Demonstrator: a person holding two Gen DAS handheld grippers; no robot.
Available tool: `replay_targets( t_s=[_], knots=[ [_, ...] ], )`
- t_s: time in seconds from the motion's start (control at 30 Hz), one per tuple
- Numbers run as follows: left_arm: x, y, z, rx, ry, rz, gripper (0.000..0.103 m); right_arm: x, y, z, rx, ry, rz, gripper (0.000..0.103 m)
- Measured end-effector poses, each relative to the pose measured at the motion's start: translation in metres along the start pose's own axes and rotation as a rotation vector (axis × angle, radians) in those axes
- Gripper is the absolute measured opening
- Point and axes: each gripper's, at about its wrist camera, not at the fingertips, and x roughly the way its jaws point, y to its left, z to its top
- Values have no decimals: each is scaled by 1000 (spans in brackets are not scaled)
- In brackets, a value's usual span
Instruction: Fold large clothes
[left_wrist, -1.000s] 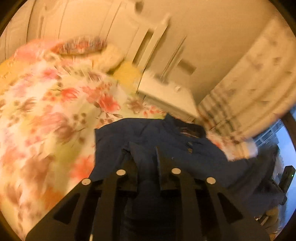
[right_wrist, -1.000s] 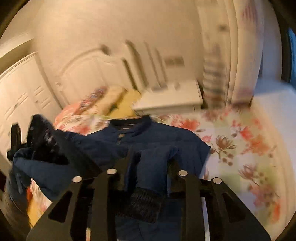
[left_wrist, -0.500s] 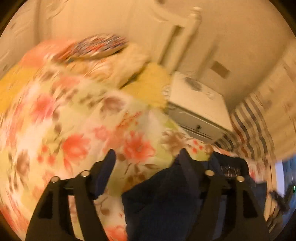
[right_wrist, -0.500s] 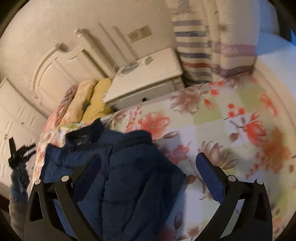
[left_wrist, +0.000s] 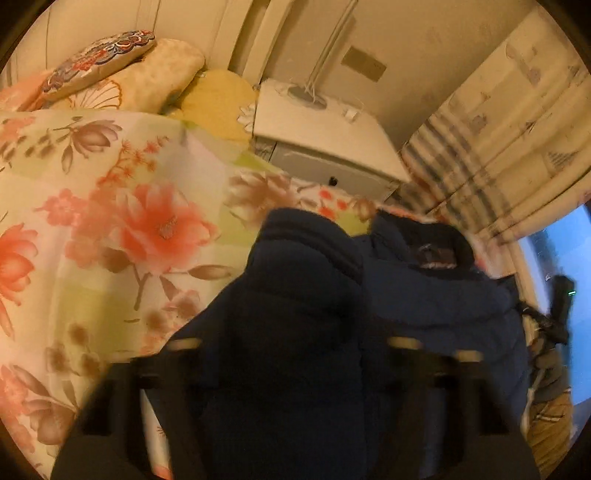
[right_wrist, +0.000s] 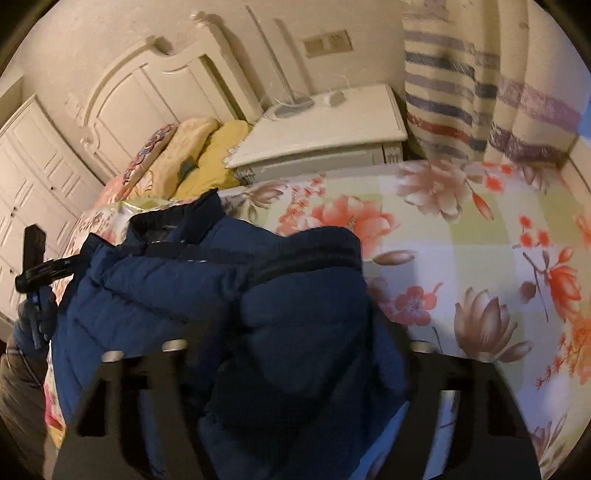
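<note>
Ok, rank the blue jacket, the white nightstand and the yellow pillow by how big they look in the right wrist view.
1. Blue jacket, though it is nearest the camera.
2. White nightstand.
3. Yellow pillow, partly hidden.

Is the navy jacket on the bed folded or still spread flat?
Partly folded: the navy jacket lies bunched on the floral bedspread, its hem doubled up toward the collar.

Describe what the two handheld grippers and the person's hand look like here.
Both the left gripper and the right gripper have flat black fingers with cut-out slots and silver bolts. In the right wrist view, the person's gloved hand wears dark blue, above a brownish sleeve.
</note>
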Motion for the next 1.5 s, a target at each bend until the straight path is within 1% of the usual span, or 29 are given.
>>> replay_targets(
  t_s=[0.03, 0.07, 0.17, 0.23, 0.3, 0.4, 0.43, 0.47, 0.53, 0.6, 0.63, 0.67, 0.7, 0.77, 0.8, 0.83, 0.87, 0.9, 0.97, 1.07, 1.1, 1.17, 1.2, 1.23, 1.27, 1.3, 1.37, 1.43, 1.5],
  knots=[
    [-1, -3, -2, 8, -12, 4, 17, -3, 3, -1, -22, -21, -12, 41],
    [-10, -12, -7, 37, -62, -2, 8, -9, 8, -3, -47, -45, -33, 27],
    [-64, -35, -17, 105, -210, -36, 6, -50, 35, -9, -109, -165, -36, 17],
    [-97, -47, -12, 142, -262, -53, 6, -86, 57, -6, -168, -250, -31, 17],
    [-110, -55, 7, 143, -277, -24, 6, -108, 65, 13, -171, -297, -29, 17],
    [-81, -59, 40, 131, -239, 103, 8, -100, 60, 55, -110, -291, -70, 17],
    [-66, -55, 44, 116, -211, 130, 8, -82, 55, 67, -87, -254, -96, 17],
    [-34, -46, 47, 70, -144, 159, 8, -66, 51, 71, -68, -219, -109, 17],
    [4, -32, 40, 35, -72, 206, 10, -13, 40, 65, -42, -96, -163, 17],
    [41, -15, 19, -6, -32, 220, 21, 34, 30, 42, -24, -3, -201, 20],
    [41, -9, 12, -25, -58, 202, 24, 45, 24, 32, -1, -3, -184, 21],
    [36, -4, 11, -47, -81, 189, 27, 43, 18, 28, 26, -45, -166, 22],
    [30, -1, 11, -63, -100, 189, 31, 41, 13, 28, 46, -53, -154, 23],
    [16, 1, 13, -57, -154, 258, 52, 37, 6, 31, 80, -43, -143, 32],
    [7, 0, 14, -50, -197, 302, 56, 30, 3, 34, 94, -42, -151, 35],
    [-4, -6, 14, -40, -248, 340, 63, 21, 3, 37, 98, -62, -176, 47],
    [-18, -14, 13, -18, -312, 358, 74, 10, 9, 40, 88, -89, -197, 54],
    [-26, -24, 14, 2, -350, 362, 79, 0, 17, 42, 67, -124, -206, 59],
    [-33, -51, 13, 63, -402, 389, 90, -13, 38, 48, 8, -171, -212, 82],
    [-8, -94, 14, 188, -354, 479, 97, -3, 77, 50, -146, -159, -247, 82],
    [6, -100, 12, 214, -313, 512, 97, 13, 85, 47, -191, -106, -255, 82],
    [48, -101, 8, 266, -185, 597, 98, 51, 84, 37, -224, 53, -258, 85],
    [62, -97, 7, 265, -119, 598, 98, 64, 76, 33, -191, 102, -228, 85],
    [58, -90, 9, 227, -118, 567, 96, 58, 68, 33, -144, 82, -191, 84],
    [48, -82, 7, 189, -147, 552, 89, 51, 63, 34, -111, 74, -181, 84],
    [31, -74, 5, 148, -184, 520, 89, 35, 55, 34, -63, 58, -181, 84],
    [-4, -58, -5, 105, -239, 442, 90, 0, 51, 26, -58, 11, -160, 85],
    [-45, -39, -31, 101, -287, 378, 91, -39, 46, 7, -86, -35, -143, 90],
    [-76, -23, -67, 120, -298, 304, 95, -73, 41, -25, -113, -59, -108, 90]
  ],
)
